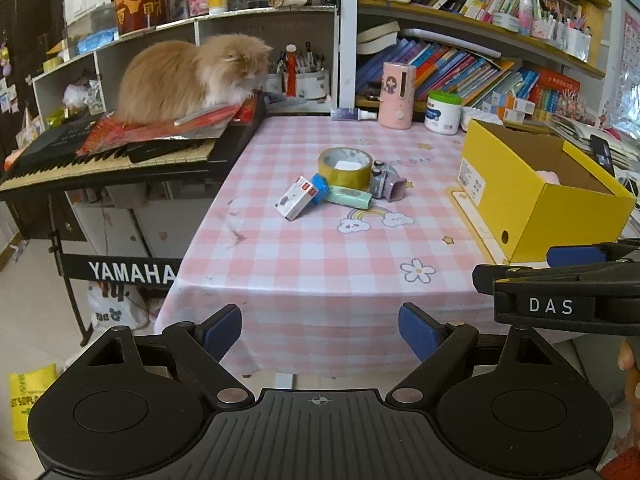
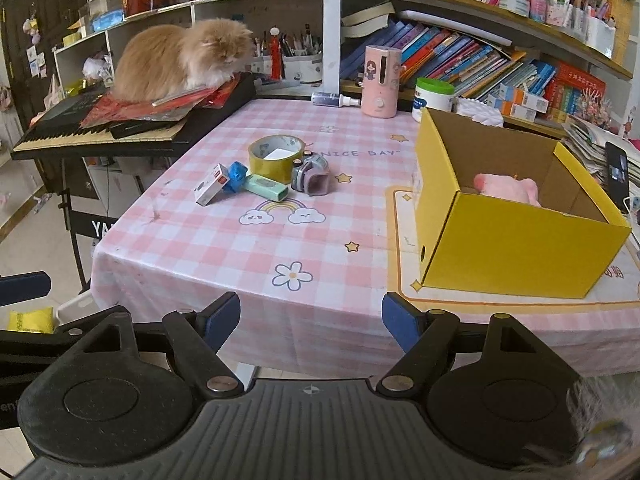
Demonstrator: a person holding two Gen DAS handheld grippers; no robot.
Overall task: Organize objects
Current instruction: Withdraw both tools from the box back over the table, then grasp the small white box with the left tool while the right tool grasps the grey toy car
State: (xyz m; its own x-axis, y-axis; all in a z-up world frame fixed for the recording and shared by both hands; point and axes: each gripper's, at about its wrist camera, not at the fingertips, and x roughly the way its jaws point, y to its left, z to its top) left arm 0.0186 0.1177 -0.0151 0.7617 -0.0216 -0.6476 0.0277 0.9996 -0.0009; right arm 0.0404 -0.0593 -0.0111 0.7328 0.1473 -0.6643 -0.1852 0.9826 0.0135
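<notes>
A small pile lies mid-table on the pink checked cloth (image 1: pixel 320 264): a yellow tape roll (image 1: pixel 345 168) (image 2: pixel 276 156), a white carton (image 1: pixel 294 198) (image 2: pixel 210 189), a blue piece (image 1: pixel 320 188), a mint green tube (image 1: pixel 348 197) (image 2: pixel 266 188) and a grey-purple gadget (image 1: pixel 386 182) (image 2: pixel 312 178). An open yellow box (image 1: pixel 540 208) (image 2: pixel 520 248) at the right holds a pink plush (image 2: pixel 508 188). My left gripper (image 1: pixel 320 328) hangs open and empty before the table's near edge, well short of the pile. My right gripper (image 2: pixel 310 320) is beside it, open and empty.
A ginger cat (image 1: pixel 192 76) sits on red papers on a Yamaha keyboard (image 1: pixel 100 160) at the table's left. A pink humidifier (image 1: pixel 396 94), white jar (image 1: pixel 442 112) and spray bottle (image 1: pixel 354 114) stand at the back. Book-filled shelves rise behind; a phone (image 2: pixel 618 168) is at the far right.
</notes>
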